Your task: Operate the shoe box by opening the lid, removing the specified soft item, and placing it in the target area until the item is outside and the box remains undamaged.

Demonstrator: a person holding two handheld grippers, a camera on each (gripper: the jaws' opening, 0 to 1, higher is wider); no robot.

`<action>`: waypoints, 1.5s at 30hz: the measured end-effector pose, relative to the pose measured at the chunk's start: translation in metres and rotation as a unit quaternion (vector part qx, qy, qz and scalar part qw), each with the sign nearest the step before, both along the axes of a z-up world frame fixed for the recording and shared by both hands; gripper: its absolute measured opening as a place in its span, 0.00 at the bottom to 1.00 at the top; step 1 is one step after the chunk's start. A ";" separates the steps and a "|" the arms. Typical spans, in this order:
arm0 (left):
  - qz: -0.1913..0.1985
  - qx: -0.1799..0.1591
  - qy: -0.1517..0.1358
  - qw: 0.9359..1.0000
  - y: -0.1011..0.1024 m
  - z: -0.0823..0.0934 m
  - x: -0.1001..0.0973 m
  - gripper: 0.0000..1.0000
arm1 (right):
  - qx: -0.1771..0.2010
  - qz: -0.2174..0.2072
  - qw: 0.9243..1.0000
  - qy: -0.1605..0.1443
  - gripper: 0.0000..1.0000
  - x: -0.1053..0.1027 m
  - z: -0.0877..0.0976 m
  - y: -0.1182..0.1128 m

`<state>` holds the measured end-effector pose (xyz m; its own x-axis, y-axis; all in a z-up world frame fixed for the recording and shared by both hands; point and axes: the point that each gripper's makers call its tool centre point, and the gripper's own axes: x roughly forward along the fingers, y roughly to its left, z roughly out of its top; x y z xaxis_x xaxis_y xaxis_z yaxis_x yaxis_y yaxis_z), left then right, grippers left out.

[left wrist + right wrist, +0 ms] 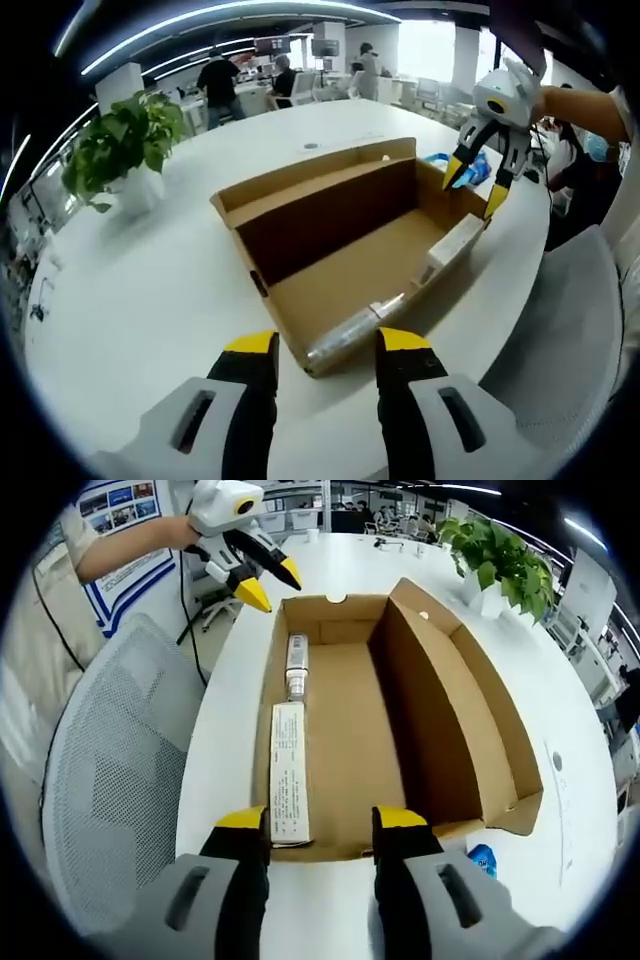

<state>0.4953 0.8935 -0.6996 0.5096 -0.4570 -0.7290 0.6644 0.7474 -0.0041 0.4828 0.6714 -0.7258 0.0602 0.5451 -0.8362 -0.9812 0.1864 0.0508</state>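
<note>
Left gripper (326,345): two black fingers (250,385) capped with yellow tips, each mounted on a light grey housing with a dark rectangular slot. Seen from the right gripper view, its body is white and rounded, with black fingers ending in pointed yellow tips.

Right gripper (318,823): same build, black fingers (243,865) with yellow tips on grey slotted housings.

Operator: short sleeve (80,525), light beige.

Box (440,710): matt brown cardboard. Surface (150,300): smooth white, slight sheen. Chair (120,780): grey mesh. Carton (288,770) inside: white printed card.
</note>
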 end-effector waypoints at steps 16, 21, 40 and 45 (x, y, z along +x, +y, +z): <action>0.033 -0.046 0.020 0.998 -0.003 0.006 0.000 0.36 | -0.017 0.030 0.999 0.027 0.32 -0.003 -0.014 0.006; 0.037 -0.043 0.016 0.998 -0.002 0.006 0.003 0.35 | -0.018 0.030 0.999 0.023 0.33 -0.001 -0.014 0.006; 0.114 -0.030 0.051 0.992 0.016 -0.012 0.012 0.15 | -0.012 0.033 0.999 0.025 0.34 -0.001 -0.012 0.008; 0.124 -0.037 0.056 0.990 0.016 -0.016 0.010 0.11 | -0.010 0.029 0.999 0.024 0.34 0.000 -0.013 0.011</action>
